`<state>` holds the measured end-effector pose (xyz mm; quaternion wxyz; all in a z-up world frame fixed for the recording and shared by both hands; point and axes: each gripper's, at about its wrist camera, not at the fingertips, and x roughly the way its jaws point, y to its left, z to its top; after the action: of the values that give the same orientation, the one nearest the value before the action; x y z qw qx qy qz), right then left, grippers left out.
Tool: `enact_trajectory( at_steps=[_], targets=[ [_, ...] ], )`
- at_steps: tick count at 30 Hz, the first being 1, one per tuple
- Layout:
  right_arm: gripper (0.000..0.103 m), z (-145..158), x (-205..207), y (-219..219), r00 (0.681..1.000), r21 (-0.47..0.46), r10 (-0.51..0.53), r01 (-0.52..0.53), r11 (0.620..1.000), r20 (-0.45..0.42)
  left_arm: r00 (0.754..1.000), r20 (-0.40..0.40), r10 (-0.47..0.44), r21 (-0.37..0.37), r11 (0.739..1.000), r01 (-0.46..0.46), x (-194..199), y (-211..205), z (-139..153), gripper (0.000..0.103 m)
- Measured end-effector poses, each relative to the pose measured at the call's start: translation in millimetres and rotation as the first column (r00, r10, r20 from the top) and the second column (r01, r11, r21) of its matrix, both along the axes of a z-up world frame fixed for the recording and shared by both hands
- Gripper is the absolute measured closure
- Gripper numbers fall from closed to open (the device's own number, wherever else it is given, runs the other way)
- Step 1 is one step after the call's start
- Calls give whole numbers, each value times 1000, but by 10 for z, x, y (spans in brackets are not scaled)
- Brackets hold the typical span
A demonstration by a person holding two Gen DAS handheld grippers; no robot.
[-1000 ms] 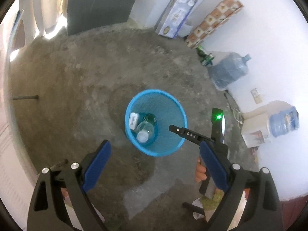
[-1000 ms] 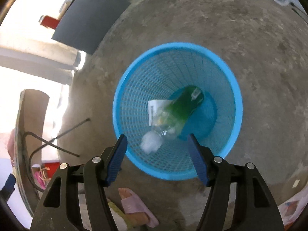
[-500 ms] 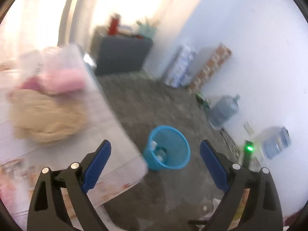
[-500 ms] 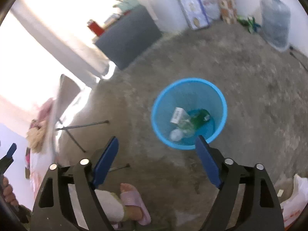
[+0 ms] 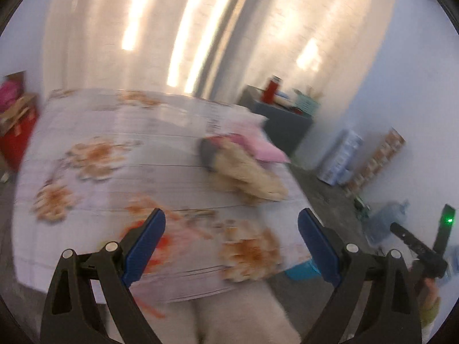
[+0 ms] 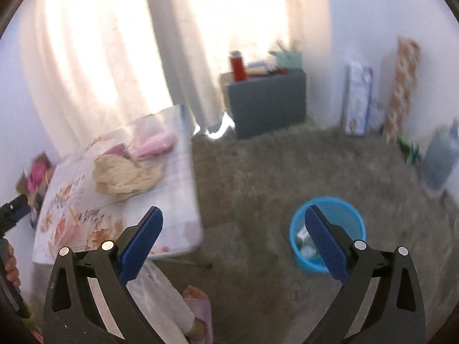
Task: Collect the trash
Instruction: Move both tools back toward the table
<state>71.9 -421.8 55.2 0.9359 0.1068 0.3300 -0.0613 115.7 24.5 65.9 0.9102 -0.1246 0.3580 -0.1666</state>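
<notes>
So both grippers are hanging with jaws spread wide and nothing between the pads. The right gripper (image 6: pixel 233 223) has just been opening up, and there's only floor and table showing in the gap. The left gripper (image 5: pixel 231 225) is likewise gaping over the flowered tablecloth (image 5: pixel 114 149), not gripping anything.

The blue mesh bin (image 6: pixel 351 220) is sitting upright on the rough grey floor (image 6: pixel 258 177), mouth facing up, and in the right wrist view it's peeking out right behind the right-hand finger (image 6: pixel 325 246), well below the tool and apart from it. Inside it some trash (image 6: pixel 304 240) is showing, pale and greenish, but it's too blurry to count the pieces or say which way they're pointing. In the left wrist view only a sliver of the bin (image 5: pixel 301 269) is poking out past the table edge, beside the right-hand finger.

Counting: one bin, one table, one beige cloth bundle (image 6: pixel 126 175) lying on it next to something pink (image 6: pixel 155 144), one dark cabinet (image 6: pixel 266 103) by the curtain, two tall boxes (image 6: pixel 358 97) leaning on the wall, one big water jug (image 6: pixel 439 163) that I can make out here. A sandalled foot (image 6: pixel 198 298) is standing near the table.
</notes>
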Motion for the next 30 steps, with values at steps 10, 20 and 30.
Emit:
enact_trajectory(
  at_steps=[10, 20, 30],
  targets=[
    [8, -13, 434, 1087, 998, -201, 54, -55, 978, -15, 989, 32, 147, 73, 986, -149, -124, 567, -174, 6],
    [8, 168, 688, 1462, 992, -125, 125, -123, 985, 14, 995, 12, 103, 12, 995, -104, -10, 782, -184, 6],
    [8, 343, 1168, 1416, 983, 148, 184, -184, 972, 11, 990, 106, 89, 21, 996, -91, 222, 933, 272, 6]
  ],
)
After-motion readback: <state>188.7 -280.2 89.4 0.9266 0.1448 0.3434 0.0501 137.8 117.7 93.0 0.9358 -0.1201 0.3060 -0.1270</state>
